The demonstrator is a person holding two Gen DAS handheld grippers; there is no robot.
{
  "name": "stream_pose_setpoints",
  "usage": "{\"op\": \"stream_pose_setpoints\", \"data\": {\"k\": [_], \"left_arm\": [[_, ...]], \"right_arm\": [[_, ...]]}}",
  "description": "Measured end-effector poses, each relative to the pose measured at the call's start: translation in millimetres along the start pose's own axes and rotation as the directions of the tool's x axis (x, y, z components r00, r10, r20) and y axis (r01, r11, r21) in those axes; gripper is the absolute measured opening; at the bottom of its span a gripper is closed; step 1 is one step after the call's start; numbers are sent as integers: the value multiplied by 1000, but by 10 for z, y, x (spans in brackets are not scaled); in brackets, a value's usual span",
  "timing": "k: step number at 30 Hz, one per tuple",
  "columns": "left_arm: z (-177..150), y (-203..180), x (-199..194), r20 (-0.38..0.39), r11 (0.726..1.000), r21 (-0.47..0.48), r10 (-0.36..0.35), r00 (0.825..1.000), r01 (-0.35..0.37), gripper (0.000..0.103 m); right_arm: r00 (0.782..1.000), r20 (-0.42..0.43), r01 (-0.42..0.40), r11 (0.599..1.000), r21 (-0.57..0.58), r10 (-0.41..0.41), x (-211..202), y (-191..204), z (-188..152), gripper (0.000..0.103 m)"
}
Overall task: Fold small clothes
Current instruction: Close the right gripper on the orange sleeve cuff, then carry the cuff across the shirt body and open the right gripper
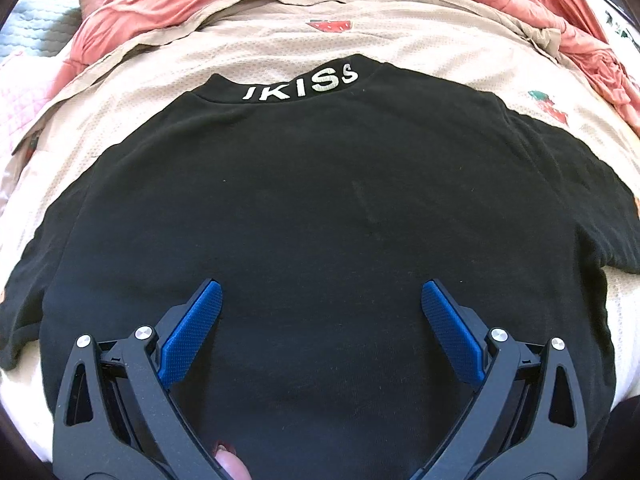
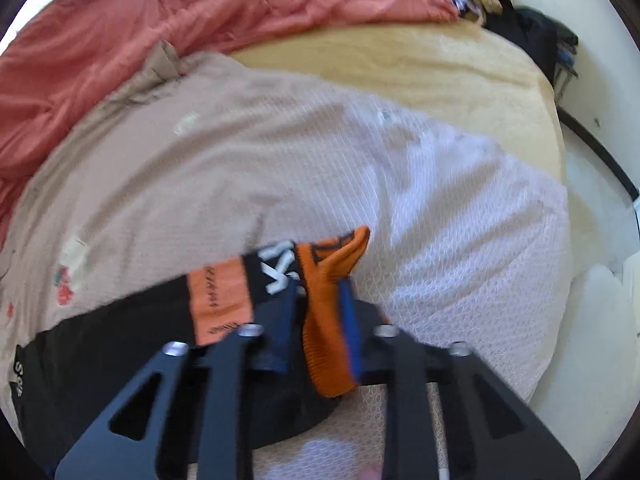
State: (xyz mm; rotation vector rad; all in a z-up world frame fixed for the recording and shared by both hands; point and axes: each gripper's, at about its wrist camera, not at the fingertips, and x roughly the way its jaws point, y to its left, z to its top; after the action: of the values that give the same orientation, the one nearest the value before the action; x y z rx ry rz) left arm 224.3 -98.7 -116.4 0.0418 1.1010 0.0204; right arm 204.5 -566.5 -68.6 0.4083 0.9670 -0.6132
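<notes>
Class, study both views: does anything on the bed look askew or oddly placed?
The black T-shirt lies flat; only its orange sleeve cuff is bunched upright in the shut right tool. The crumpled salmon blanket behind is untidy.

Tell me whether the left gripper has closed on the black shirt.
No: the left gripper hangs with jaws wide apart over the black shirt, gripping nothing.

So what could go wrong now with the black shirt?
1. The right gripper pinches only the orange sleeve cuff of the black shirt; such a small bite might slip out when pulled.
2. The left gripper is open above the shirt's middle, holding nothing, so the flat shirt may drag and bunch up on the beige blanket.
</notes>
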Motion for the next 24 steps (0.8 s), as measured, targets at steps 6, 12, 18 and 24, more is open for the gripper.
{"op": "stream_pose_setpoints", "data": {"k": [6, 12, 18, 24], "left_arm": [[-13, 120, -117, 26, 999, -46, -9, 1000, 10, 94], [-27, 353, -271, 50, 993, -112, -23, 998, 28, 94], [-103, 695, -343, 49, 982, -190, 9, 999, 0, 94], [-128, 928, -383, 48, 970, -241, 27, 998, -15, 94]], "right_arm": [[971, 124, -178, 962, -209, 206, -442, 565, -60, 7], [909, 132, -315, 860, -401, 395, -864, 1221, -394, 7], [790, -27, -530, 659, -533, 613, -1209, 2034, -875, 7], [745, -220, -612, 515, -601, 629, -1038, 2599, -1422, 10]]}}
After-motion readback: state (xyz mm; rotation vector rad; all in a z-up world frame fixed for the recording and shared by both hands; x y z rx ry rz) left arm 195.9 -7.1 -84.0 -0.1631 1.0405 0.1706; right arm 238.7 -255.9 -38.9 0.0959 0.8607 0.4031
